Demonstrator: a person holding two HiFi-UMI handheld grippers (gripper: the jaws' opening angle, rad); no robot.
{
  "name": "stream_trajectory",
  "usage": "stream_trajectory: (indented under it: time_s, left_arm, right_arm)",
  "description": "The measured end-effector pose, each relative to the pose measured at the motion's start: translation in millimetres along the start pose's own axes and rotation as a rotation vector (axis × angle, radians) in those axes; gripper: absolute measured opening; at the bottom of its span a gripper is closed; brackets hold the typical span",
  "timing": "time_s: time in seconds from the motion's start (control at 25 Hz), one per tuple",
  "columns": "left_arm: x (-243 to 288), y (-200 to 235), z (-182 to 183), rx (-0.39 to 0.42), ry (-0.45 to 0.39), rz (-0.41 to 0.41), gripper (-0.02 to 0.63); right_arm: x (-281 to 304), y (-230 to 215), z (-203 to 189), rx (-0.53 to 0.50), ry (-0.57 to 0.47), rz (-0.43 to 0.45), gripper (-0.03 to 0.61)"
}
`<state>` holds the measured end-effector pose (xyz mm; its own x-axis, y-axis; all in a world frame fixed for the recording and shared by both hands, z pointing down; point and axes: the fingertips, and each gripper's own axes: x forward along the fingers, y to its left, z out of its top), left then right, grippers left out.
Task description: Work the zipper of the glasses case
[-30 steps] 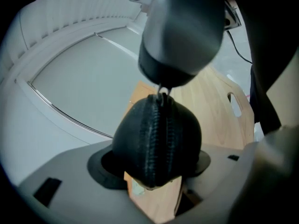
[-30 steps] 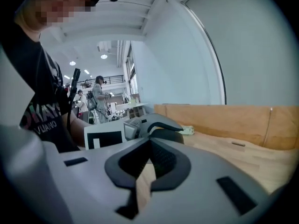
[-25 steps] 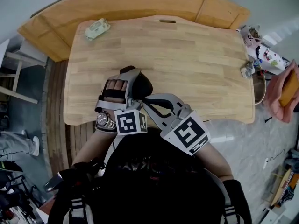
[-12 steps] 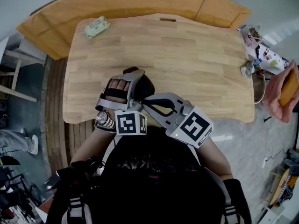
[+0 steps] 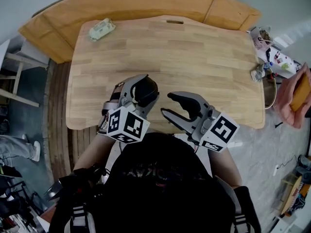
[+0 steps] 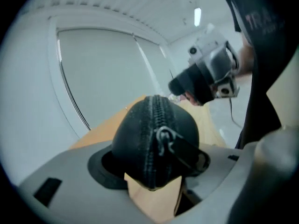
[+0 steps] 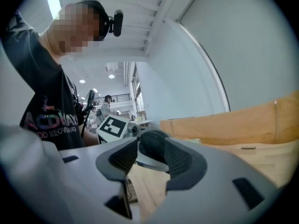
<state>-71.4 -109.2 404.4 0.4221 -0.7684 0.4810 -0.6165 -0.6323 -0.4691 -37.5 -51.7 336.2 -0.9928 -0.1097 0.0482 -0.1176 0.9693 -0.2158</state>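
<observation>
I am clamping the rounded black fabric glasses case (image 6: 148, 132) between my left gripper's (image 5: 139, 94) jaws over the pale wooden table's (image 5: 194, 47) near edge, while my right gripper's (image 5: 167, 104) jaws, having just been opening, are standing apart and empty beside it

Glasses case (image 5: 146, 91) in L gripper (image 5: 139, 89) at table's (image 5: 204, 57) near edge; R gripper (image 5: 167, 104) beside it, apart.
Case sits between L gripper's jaws, left of centre, w/ zip pull (image 6: 180, 149) on the case end facing back into that gripper. R gripper is just right of the case, not touching; nothing is between its jaws, which have just been opening. Small packet (image 5: 101, 29) at far-left corner of table, well apart. Clutter (image 5: 265, 57) at far-right edge. Wooden board (image 5: 121, 4) lies behind table, along its far side.
</observation>
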Motion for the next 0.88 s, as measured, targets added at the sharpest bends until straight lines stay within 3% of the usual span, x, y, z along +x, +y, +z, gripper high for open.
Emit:
stream_trajectory:
  time_s: [0.24, 0.36, 0.52, 0.88]
  left_arm:
    - [-21.3, -6.9, 37.8, -0.620, -0.335, -0.346, 0.288]
    - [-34.1, -10.8, 58.2, -0.823, -0.461, -0.513, 0.288]
    - [-37.5, -17.2, 69.7, -0.915, -0.500, -0.606, 0.287]
    - [-36.1, -22.3, 67.2, -0.994, -0.501, -0.622, 0.287]
  right_arm:
    - [-25.5, -26.3, -13.1, 0.182, -0.039, 0.015, 0.278]
    - [-26.0, -23.1, -17.8, 0.250, -0.045, 0.067, 0.301]
    - [-18.6, -12.8, -16.1, 0.350, -0.067, 0.149, 0.309]
    - [-15.8, -15.1, -32.5, 0.418, -0.021, 0.164, 0.314]
